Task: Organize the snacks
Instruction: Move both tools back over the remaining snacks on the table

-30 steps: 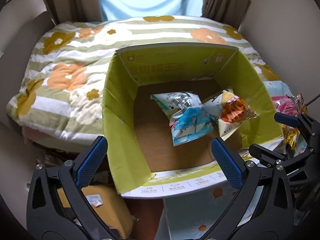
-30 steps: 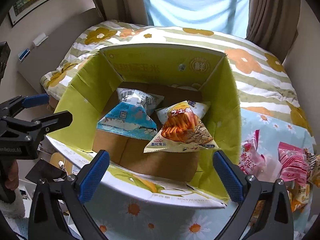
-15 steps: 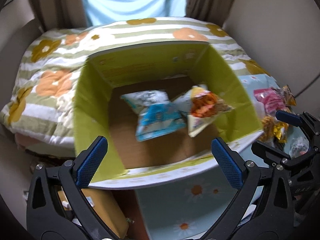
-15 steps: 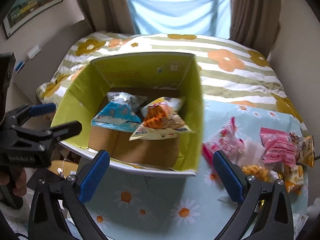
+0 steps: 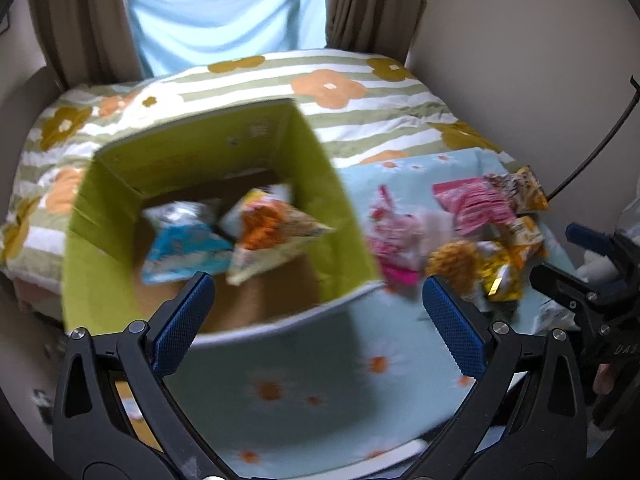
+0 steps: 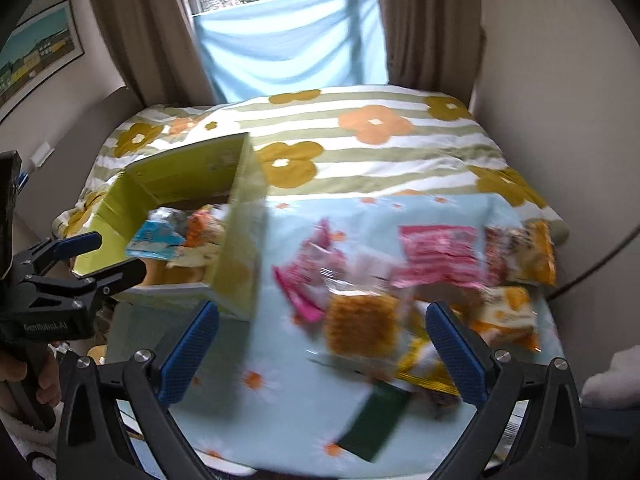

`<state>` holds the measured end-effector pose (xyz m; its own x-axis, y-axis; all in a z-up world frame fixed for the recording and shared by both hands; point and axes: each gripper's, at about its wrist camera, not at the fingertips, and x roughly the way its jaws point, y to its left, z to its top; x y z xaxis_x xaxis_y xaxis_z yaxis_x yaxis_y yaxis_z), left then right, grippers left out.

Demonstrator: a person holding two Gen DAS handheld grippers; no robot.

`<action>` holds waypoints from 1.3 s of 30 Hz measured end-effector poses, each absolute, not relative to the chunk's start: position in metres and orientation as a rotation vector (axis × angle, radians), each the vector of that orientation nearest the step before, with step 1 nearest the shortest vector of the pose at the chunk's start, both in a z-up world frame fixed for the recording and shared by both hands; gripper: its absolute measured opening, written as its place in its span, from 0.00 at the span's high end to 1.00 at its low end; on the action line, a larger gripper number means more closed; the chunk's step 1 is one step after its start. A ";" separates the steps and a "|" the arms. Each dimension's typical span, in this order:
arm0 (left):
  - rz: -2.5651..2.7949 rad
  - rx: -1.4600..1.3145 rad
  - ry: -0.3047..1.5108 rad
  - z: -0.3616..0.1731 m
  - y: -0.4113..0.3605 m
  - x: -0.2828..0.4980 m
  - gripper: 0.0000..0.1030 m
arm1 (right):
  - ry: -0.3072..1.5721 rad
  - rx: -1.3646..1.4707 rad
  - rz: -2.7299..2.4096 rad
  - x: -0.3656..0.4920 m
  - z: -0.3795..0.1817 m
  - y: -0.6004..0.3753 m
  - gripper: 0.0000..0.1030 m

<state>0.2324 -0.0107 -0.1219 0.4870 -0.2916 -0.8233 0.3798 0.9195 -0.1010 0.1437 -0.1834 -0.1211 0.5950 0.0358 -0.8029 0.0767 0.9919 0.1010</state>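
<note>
A green cardboard box (image 5: 336, 200) (image 6: 240, 240) stands open on the left of a light blue daisy cloth. Inside lie a blue and white snack bag (image 5: 180, 248) (image 6: 154, 240) and an orange chip bag (image 5: 272, 232). A pile of loose snacks lies to the right: pink packets (image 5: 472, 204) (image 6: 436, 252), a golden cracker pack (image 6: 362, 330), yellow packs (image 5: 500, 272) and a dark green packet (image 6: 374, 420). My left gripper (image 5: 318, 328) is open and empty before the box. My right gripper (image 6: 320, 356) is open and empty above the pile.
The daisy cloth (image 5: 320, 380) (image 6: 280, 412) covers a table in front of a bed with a striped flowered duvet (image 5: 360, 100). Curtains and a window are behind. A black cable (image 5: 592, 152) runs along the right wall.
Both grippers have swung to the right, away from the box and toward the snack pile. Both stayed open and empty. The views are motion-blurred.
</note>
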 end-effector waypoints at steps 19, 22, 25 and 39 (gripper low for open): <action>-0.379 0.015 1.199 -0.194 -0.154 0.211 0.00 | 1.131 0.372 0.012 0.105 -0.199 -0.315 0.01; -0.393 0.020 1.248 -0.210 -0.166 0.222 0.00 | 1.161 0.407 0.000 0.109 -0.213 -0.317 0.01; -0.411 0.035 1.299 -0.229 -0.180 0.236 0.00 | 1.208 0.455 -0.018 0.117 -0.231 -0.318 0.03; -0.434 0.120 1.463 -0.296 -0.217 0.269 0.03 | 1.291 0.500 -0.091 0.134 -0.260 -0.317 0.03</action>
<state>0.2686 -0.2174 -0.2956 0.0461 -0.2111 -0.9764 0.3553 0.9170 -0.1815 0.1336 -0.3167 -0.2602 0.2887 0.2096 -0.9342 0.3389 0.8902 0.3045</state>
